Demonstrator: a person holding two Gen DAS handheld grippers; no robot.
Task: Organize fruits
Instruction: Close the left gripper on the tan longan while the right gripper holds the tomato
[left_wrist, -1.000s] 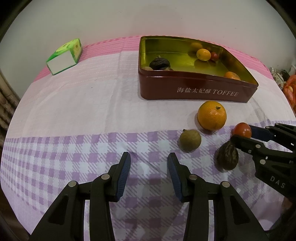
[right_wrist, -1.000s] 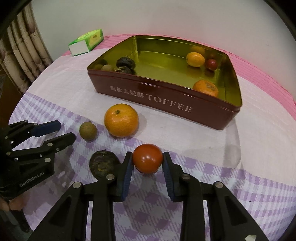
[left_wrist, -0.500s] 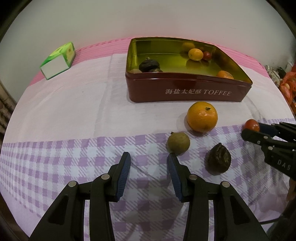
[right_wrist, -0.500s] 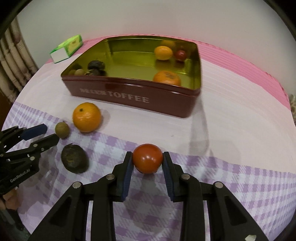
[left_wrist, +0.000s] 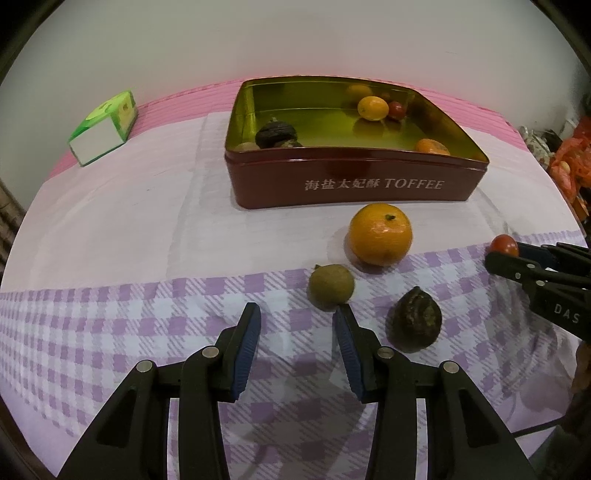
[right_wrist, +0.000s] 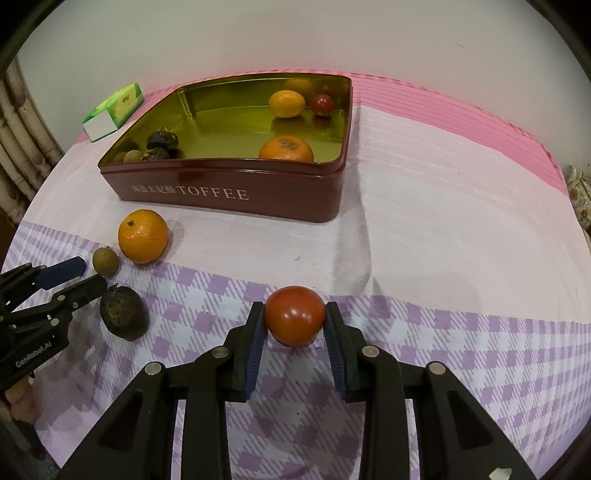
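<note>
Red tomato (right_wrist: 294, 315) | between right gripper (right_wrist: 294, 320) jaws | apparently clamped

Both my wrist cameras look steeply down along my fingers, close over the tablecloth (left_wrist: 110, 229). Left view faces the toffee tin (left_wrist: 354, 184) squarely, right view obliquely; both share it.

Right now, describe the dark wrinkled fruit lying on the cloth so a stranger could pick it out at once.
Find the red TOFFEE tin on the checked tablecloth. In front of it lie three loose fruits: an orange, a small greenish-brown round fruit and, nearest the camera, the dark wrinkled fruit. It alone is nearly black, shrivelled and pointed on top.
</note>
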